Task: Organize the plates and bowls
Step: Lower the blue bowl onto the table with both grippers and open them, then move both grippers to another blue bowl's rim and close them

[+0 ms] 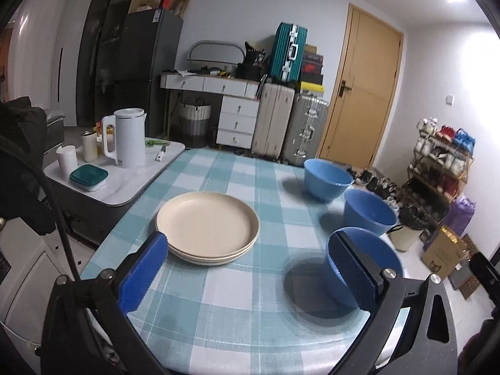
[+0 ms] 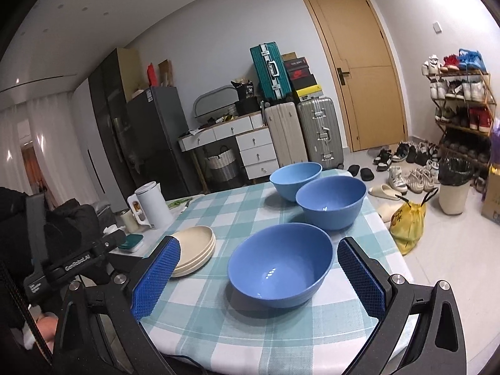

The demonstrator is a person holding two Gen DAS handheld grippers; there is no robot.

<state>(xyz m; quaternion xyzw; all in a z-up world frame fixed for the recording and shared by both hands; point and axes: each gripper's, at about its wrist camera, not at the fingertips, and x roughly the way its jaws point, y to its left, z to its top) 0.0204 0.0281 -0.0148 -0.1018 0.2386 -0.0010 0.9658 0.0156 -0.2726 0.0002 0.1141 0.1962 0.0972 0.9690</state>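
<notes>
A stack of cream plates [image 1: 207, 226] [image 2: 193, 250] sits on the left of the checked table [image 1: 218, 297] [image 2: 250, 328]. Three blue bowls stand in a row along the right side: near bowl [image 2: 279, 264] [image 1: 384, 250], middle bowl [image 2: 331, 201] [image 1: 368, 211], far bowl [image 2: 295, 179] [image 1: 328, 179]. My left gripper [image 1: 250, 268] is open and empty above the near table, its left finger next to the plates, its right finger in front of the near bowl. My right gripper [image 2: 259, 278] is open and empty, with the near bowl between its fingers' lines.
A side counter [image 1: 125, 187] left of the table holds a white kettle [image 1: 128, 137] [image 2: 151, 204], cups and a teal-lidded box [image 1: 89, 176]. Suitcases [image 2: 303, 131], drawers, a door, a shoe rack [image 2: 459, 106], a bin [image 2: 453, 187] and a yellow bag [image 2: 407, 225] stand beyond.
</notes>
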